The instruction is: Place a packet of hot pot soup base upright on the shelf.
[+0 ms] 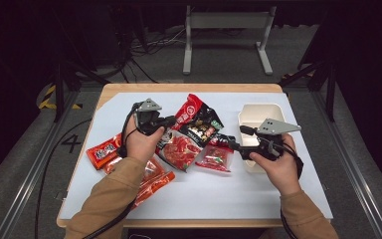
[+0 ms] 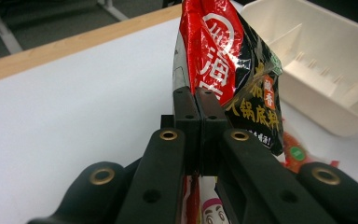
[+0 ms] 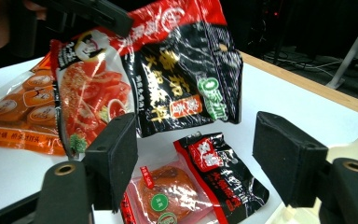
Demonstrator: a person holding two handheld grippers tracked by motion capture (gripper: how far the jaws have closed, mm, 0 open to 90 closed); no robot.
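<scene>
Packet (image 2: 223, 60), red and black, hangs pinched by one edge in my left hand-held gripper (image 2: 199, 100), whose jaws are clamped tight on the foil; it is lifted clear of the bench (image 1: 258, 194), above the other snack packs. To do this well, I keep the squeeze firm and carry it level toward the tray (image 1: 259, 113) at the right, high enough that its loose lower corner does not drag the orange pack (image 1: 104, 151) or the tomato pack (image 1: 180, 151) beneath. Foil is slippery, so I judge that a slow, steady swing is safer than a quick one. My right hand-held gripper (image 3: 193, 154) waits with jaws spread and nothing between them, over the small dark pack (image 3: 223, 175) and clear pouch (image 3: 165, 196) beside the tray. I could use it to steady the hanging bag.
</scene>
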